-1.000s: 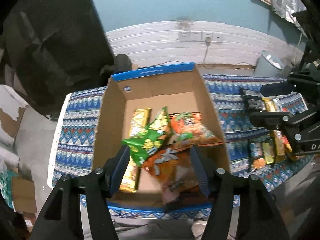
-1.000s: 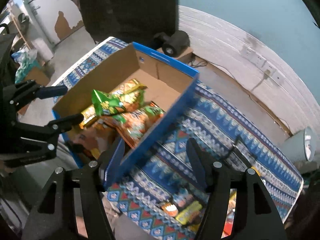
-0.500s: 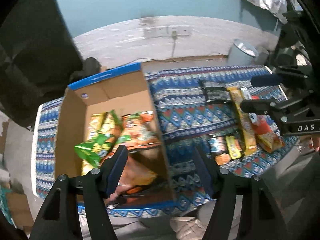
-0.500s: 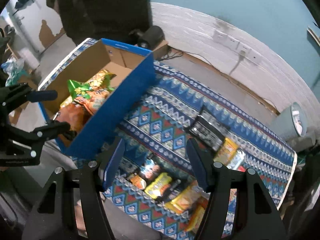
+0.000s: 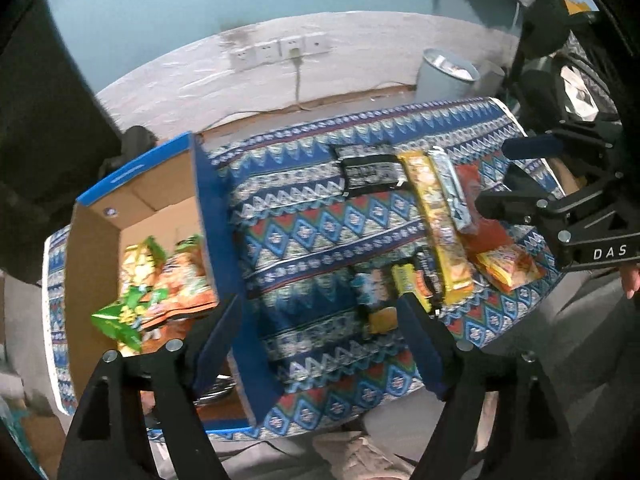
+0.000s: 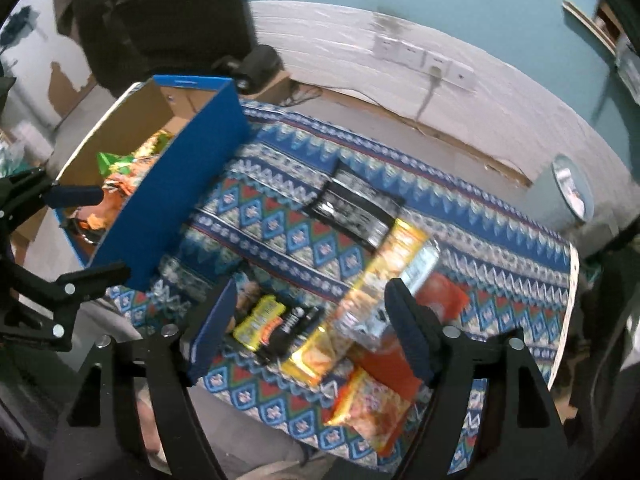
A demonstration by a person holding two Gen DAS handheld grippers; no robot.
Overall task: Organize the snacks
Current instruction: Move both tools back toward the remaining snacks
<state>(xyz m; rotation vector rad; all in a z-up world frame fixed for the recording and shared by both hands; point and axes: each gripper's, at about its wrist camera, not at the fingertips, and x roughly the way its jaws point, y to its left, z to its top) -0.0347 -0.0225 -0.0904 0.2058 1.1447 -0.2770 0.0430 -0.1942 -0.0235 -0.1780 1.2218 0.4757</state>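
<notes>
1. Now, in the left wrist view, the left gripper [image 5: 320,340] hangs over the patterned tablecloth [image 5: 320,240], just beside the blue wall of the cardboard box [image 5: 216,240]. A second ago it was above the box, with an orange bag between its fingers. Its jaws have just been opening and stand wide with nothing between them. Green and orange snack bags [image 5: 160,280] lie inside the box. Loose packets lie further right on the cloth: a black packet [image 5: 370,170], a long yellow packet [image 5: 438,226] and an orange-red bag [image 5: 506,266].
2. Next, in the right wrist view, the right gripper [image 6: 312,328] is over the loose snacks; earlier it straddled the box's corner. Its jaws have just been opening too and grip nothing, while a small yellow packet [image 6: 258,322] and a dark bar [image 6: 294,326] lie below them.
</notes>
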